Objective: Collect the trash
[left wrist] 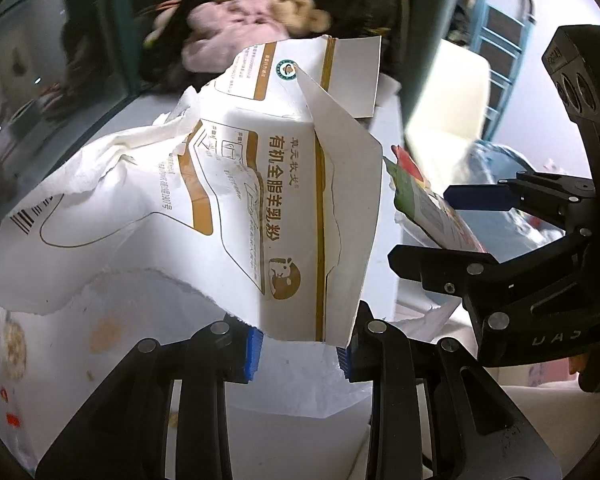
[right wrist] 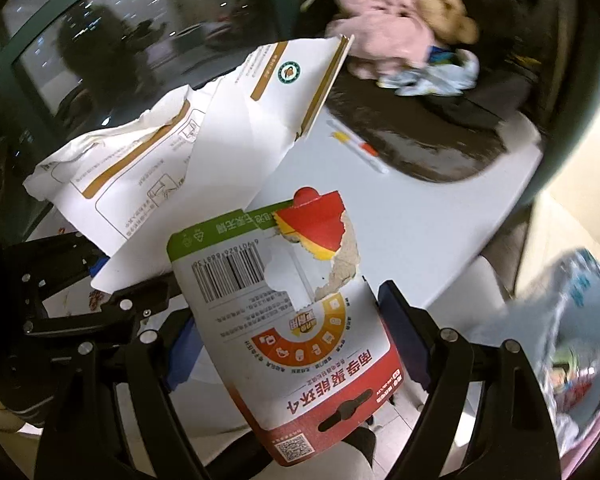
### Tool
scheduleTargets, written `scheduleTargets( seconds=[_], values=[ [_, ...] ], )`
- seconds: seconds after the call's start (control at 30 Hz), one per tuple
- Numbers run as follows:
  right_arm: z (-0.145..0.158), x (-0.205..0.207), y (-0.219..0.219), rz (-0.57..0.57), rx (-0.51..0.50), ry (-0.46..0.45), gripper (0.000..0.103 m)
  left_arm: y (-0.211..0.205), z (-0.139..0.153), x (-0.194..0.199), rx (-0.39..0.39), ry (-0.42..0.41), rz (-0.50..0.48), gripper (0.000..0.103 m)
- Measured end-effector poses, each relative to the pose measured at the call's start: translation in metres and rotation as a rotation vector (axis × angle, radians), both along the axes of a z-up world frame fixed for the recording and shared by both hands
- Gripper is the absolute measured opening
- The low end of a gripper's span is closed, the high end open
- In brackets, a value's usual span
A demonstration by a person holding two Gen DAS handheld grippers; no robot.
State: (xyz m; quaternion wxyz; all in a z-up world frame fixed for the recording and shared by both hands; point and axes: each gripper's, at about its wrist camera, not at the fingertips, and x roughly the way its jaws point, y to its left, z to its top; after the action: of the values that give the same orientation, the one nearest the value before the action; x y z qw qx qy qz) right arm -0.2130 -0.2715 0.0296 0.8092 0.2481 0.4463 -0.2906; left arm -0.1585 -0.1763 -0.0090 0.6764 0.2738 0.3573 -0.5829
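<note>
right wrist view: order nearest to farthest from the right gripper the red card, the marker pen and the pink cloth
1. red card, between the right gripper fingers.
2. marker pen, farther out on the white table, right of centre.
3. pink cloth, at the far top on the dark pile.

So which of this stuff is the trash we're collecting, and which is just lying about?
Part of the job:
- torn white and gold milk powder carton, in the left claw
- torn red and white battery card, between the right claw's fingers

Just lying about:
- pink and tan clothes pile
- pen on the white table
- blue stepladder
</note>
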Motion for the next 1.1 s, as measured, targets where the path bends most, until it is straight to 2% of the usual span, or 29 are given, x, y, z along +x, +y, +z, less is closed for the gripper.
scheduleTargets(
  seconds=[0.33, 0.67, 0.93, 1.1],
  values=[
    [0.01, -0.082, -0.014, -0.147, -0.018, 0.0, 0.078, -0.053, -0.001, -0.068, -0.002, -0.006, -0.162, 0.027],
    [0.024, -0.179, -0.064, -0.298, -0.045, 0.001, 0.078, -0.131, 0.009, -0.164, -0.01, -0.005, -0.337, 0.028],
    [0.018, -0.259, -0.097, -0.449, -0.022, 0.004, 0.078, -0.185, 0.006, -0.231, 0.007, -0.002, -0.47, 0.028],
    [0.008, -0.296, -0.109, -0.522, 0.007, 0.005, 0.078, -0.208, -0.004, -0.269, 0.035, -0.008, -0.546, 0.028]
  ],
)
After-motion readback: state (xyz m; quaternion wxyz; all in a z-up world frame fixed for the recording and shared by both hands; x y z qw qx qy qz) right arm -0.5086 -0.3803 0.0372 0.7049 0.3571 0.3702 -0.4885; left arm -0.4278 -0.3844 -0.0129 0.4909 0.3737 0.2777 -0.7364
